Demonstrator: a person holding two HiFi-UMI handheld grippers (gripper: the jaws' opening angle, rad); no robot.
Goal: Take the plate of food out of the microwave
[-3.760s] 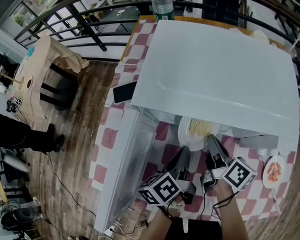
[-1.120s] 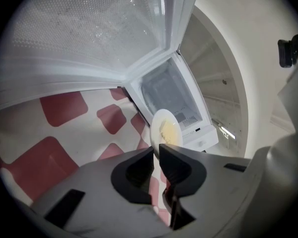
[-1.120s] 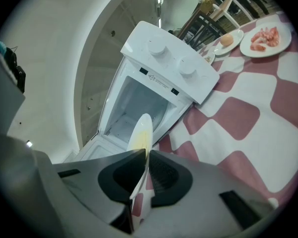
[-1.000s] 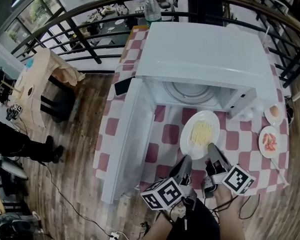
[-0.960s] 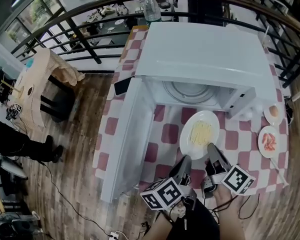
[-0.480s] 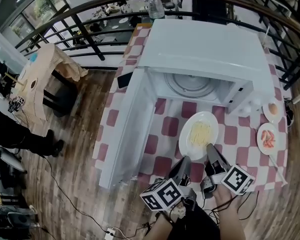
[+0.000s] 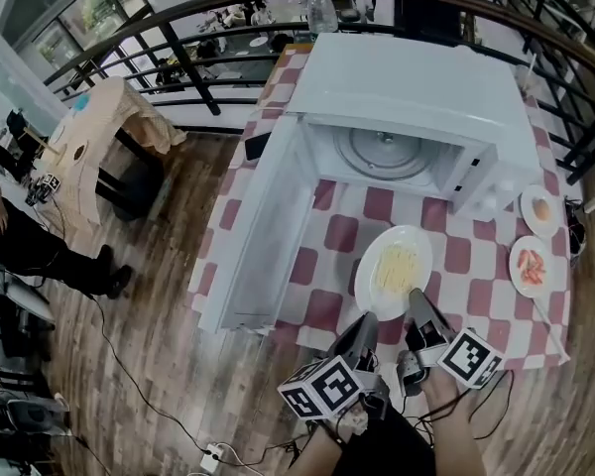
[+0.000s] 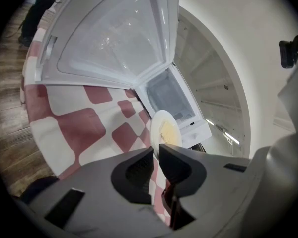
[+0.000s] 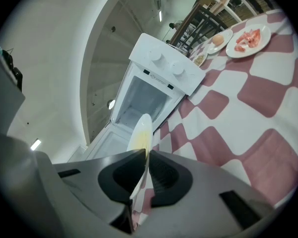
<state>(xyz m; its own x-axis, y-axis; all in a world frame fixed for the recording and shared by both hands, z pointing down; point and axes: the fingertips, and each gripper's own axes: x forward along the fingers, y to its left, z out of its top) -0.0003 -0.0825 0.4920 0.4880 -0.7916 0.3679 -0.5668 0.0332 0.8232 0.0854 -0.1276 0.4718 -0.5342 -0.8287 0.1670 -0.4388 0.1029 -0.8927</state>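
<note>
The white plate of noodles is outside the microwave, over the checked cloth in front of its open cavity. My right gripper is shut on the plate's near rim. In the right gripper view the plate runs edge-on between the jaws of that gripper. My left gripper sits just left of it, beside the plate's near-left edge. Its jaws are together with nothing between them, and the plate lies just past the tips. The glass turntable is bare.
The microwave door hangs open to the left, past the table edge. Two small plates of food sit at the right. A water bottle stands behind the microwave, a dark phone at its left. A railing runs behind.
The plate has come out of the microwave mouth toward me, held by the right gripper. In the last second it moved slightly farther from the cavity, with the left gripper alongside.
</note>
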